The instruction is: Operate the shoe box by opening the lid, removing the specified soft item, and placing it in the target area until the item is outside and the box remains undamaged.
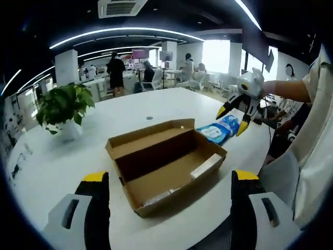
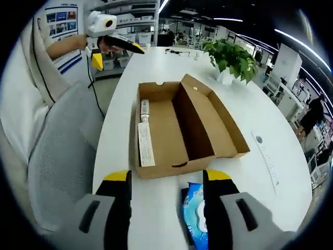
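My left gripper (image 1: 169, 195) has its yellow-tipped jaws spread wide and holding nothing above the near edge of the white table (image 1: 78, 151); my right gripper (image 2: 166, 190) is likewise released, its jaws parted over the table with nothing between them. Directly beyond the left jaws sits the cardboard shoe box (image 1: 166, 166), lid swung back and lying open, a white strip and a small packet resting inside along one wall; otherwise its floor looks bare. In the right gripper view the same box (image 2: 182, 125) lies just past the jaw tips, its lid flap folded out to the side. The soft item, a blue and white wipes pack (image 2: 196, 213), lies on the table outside the box, just beside its short end and between my right jaws but not touched by them; in the left gripper view the pack (image 1: 218, 128) sits beyond the box, under the raised right gripper (image 1: 235, 117). Farther off, a potted plant (image 1: 63, 107) stands on the table, a grey mesh chair (image 2: 62, 156) sits at the table's side, and people (image 1: 115, 73) stand among office desks behind.
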A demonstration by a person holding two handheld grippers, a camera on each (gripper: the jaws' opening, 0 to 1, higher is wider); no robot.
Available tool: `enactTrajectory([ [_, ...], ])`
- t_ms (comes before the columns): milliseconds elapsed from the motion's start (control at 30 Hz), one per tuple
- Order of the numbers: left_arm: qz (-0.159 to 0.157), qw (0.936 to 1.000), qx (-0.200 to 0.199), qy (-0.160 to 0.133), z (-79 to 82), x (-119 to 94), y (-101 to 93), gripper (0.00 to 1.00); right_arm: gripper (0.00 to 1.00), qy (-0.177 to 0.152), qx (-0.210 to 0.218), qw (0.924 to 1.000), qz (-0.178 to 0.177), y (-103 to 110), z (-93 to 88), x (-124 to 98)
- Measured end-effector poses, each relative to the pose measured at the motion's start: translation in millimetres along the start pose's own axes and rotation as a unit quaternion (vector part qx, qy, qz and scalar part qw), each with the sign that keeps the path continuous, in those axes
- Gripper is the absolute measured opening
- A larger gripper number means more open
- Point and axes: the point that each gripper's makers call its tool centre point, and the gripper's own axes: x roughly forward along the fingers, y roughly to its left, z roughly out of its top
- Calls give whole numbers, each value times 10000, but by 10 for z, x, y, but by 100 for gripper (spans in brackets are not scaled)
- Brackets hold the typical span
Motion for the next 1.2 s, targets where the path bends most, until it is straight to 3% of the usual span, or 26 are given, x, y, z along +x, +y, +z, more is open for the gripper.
enactTrajectory([
  [567, 208, 9997, -72, 77, -104, -44, 93, 100, 54, 144, -329, 9986, 387, -3, 138, 436],
  [1200, 247, 9994, -138, 176, -205, -77, 107, 100, 53, 735, -368, 9900, 1145, 71, -12, 868],
])
